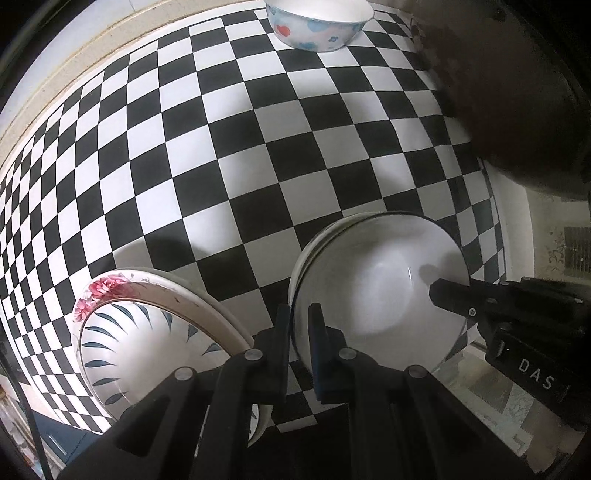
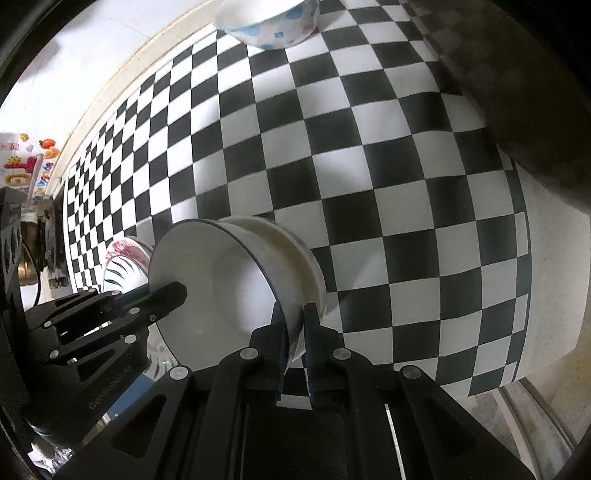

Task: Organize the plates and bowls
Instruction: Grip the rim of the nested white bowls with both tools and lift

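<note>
Steeply downward, both grippers (image 1: pixel 300 332) (image 2: pixel 295 325) pinch white bowl (image 1: pixel 376 295).

White bowl (image 1: pixel 376 291) nested in another, tilted; leaf-patterned bowl (image 1: pixel 140 343) on floral plate (image 1: pixel 99 288) beside it — spotted bowl (image 1: pixel 317 26) far back.

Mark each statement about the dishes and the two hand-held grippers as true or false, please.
1. The left hand-held gripper is shut on the rim of the white bowl. True.
2. The right hand-held gripper is open and holds nothing. False: it grips the white bowl's rim too.
3. The white bowl is nested in another bowl. True.
4. The spotted bowl lies upside down. False: it stands upright.
5. The tablecloth is plain blue. False: it is black-and-white checked.
</note>
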Demonstrator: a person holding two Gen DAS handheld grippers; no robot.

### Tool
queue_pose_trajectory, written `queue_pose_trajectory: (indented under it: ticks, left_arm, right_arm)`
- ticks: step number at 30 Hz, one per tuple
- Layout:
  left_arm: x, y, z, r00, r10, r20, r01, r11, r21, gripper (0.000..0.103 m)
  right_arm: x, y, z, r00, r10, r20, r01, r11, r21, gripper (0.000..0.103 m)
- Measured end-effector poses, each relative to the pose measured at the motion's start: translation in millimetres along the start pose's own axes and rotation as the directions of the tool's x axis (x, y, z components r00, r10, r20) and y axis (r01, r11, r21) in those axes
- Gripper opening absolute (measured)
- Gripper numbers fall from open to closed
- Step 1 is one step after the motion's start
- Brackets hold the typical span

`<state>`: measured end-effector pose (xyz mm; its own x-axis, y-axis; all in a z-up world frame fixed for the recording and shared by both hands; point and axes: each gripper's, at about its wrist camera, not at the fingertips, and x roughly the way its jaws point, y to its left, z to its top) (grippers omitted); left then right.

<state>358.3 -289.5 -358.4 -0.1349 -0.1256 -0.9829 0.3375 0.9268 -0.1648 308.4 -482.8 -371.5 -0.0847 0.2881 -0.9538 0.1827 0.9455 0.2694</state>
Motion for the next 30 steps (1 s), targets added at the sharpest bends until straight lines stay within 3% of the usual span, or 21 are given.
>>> queue_pose_trajectory:
  ticks: [2, 13, 17, 21, 23, 26, 30]
  left_arm:
    - [0.0, -2.0, -0.7, 1.000, 0.000, 0.001, 0.000, 1.000, 0.004, 0.008]
    - [-4.9, -0.1, -1.3, 1.000, -0.008, 0.002, 0.008, 1.000, -0.008, 0.008]
    - [-26.5, 5.7, 0.7, 0.998, -0.009, 0.057, 0.010, 1.000, -0.019, 0.008]
    - [-56.3, 15.8, 18.1, 0.992, -0.030, 0.125, 0.037, 0.998, -0.051, 0.008]
    - [-70.8, 22.8, 35.9, 0.987, -0.036, 0.158, 0.048, 0.996, -0.073, 0.009]
    - [-83.8, 35.3, 68.8, 0.982, -0.048, 0.181, 0.070, 0.991, -0.117, 0.009]
    - [-92.0, 52.0, 111.5, 0.977, -0.059, 0.205, 0.096, 0.981, -0.172, 0.013]
  right_arm:
    - [1.2, 0.6, 0.0, 1.000, -0.029, 0.005, 0.029, 1.000, -0.010, 0.014]
    - [-3.2, -2.9, 3.2, 1.000, -0.001, -0.014, 0.000, 1.000, -0.017, 0.014]
    - [-14.9, -3.6, 5.9, 1.000, 0.011, -0.005, -0.011, 1.000, -0.018, 0.014]
    - [-46.7, 4.2, 16.9, 0.998, -0.001, 0.062, 0.004, 0.999, -0.046, 0.014]
    - [-66.6, 13.4, 32.2, 0.994, -0.014, 0.111, 0.022, 0.998, -0.067, 0.019]
    - [-88.1, 27.7, 65.3, 0.986, -0.028, 0.165, 0.042, 0.996, -0.082, 0.035]
    - [-106.4, 54.7, 127.0, 0.970, -0.105, 0.218, 0.135, 0.982, -0.131, 0.036]
